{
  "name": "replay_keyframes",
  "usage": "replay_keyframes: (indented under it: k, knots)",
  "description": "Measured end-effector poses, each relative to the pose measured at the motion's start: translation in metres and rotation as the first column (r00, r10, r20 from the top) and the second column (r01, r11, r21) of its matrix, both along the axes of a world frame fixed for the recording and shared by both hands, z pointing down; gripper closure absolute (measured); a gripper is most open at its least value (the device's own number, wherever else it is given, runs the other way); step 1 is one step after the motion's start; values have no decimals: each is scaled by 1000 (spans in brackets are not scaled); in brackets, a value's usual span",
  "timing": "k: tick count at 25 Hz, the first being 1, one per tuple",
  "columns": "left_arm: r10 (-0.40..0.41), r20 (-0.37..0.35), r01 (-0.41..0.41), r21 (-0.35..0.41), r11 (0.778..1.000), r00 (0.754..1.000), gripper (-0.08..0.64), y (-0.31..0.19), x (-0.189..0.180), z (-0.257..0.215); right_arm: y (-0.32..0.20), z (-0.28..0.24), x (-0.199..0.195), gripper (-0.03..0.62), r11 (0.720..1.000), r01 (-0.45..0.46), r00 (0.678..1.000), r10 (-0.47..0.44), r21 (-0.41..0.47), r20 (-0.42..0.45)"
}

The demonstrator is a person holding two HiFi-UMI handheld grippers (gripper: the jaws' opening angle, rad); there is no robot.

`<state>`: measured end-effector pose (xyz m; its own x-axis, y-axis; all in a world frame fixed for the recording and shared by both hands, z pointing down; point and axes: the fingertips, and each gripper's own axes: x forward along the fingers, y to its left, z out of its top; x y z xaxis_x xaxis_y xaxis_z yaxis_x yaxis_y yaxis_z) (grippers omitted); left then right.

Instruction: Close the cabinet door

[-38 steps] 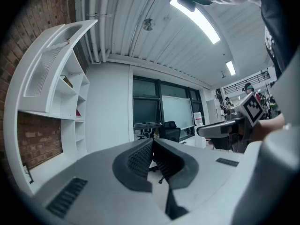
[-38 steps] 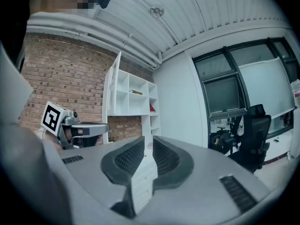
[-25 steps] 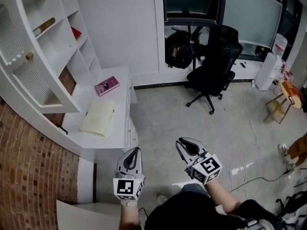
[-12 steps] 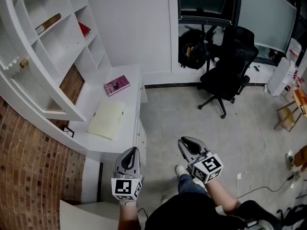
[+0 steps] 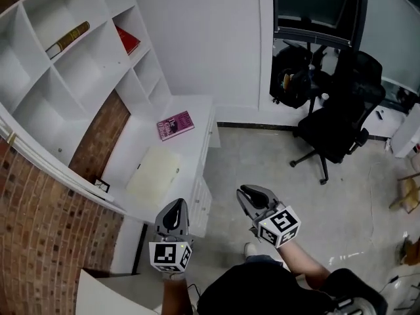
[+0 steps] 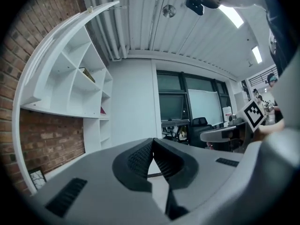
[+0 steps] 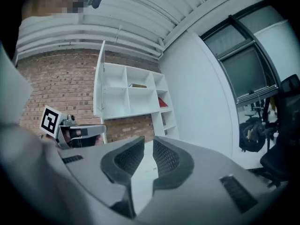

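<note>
- Left gripper (image 5: 176, 207) hanging closed, empty; right gripper (image 5: 247, 193) hanging slightly parted, empty.
- Door (image 5: 59, 171) standing open, likely light, stiff, free-swinging; pushing near knob (image 5: 11, 138) suits.

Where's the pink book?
In the head view, left of centre: the pink book lies flat on the white desk, just past the cream pad.

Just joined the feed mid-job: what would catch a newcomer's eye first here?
The tall white shelf unit against the brick wall, upper left, with its door swung open. A black office chair stands at right; the left tongs and right tongs hang low in front, well short of the door.
</note>
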<state>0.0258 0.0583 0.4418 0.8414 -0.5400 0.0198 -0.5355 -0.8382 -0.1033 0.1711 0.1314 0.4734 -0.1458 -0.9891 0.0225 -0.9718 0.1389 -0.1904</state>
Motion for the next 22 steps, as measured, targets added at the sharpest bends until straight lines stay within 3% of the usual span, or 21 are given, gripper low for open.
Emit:
replay_keyframes:
  k: [9, 16, 22]
  knots:
    - [-221, -30, 222, 52, 974, 975, 551, -47, 10, -30, -85, -16, 10, 526, 967, 251, 968, -251, 33, -7]
    - [-399, -7, 398, 87, 913, 917, 551, -56, -32, -46, -131, -33, -35, 526, 898, 435, 900, -435, 66, -7]
    - [-488, -3, 485, 103, 868, 873, 551, -57, -77, -54, -147, -57, -99, 526, 823, 558, 829, -559, 107, -18]
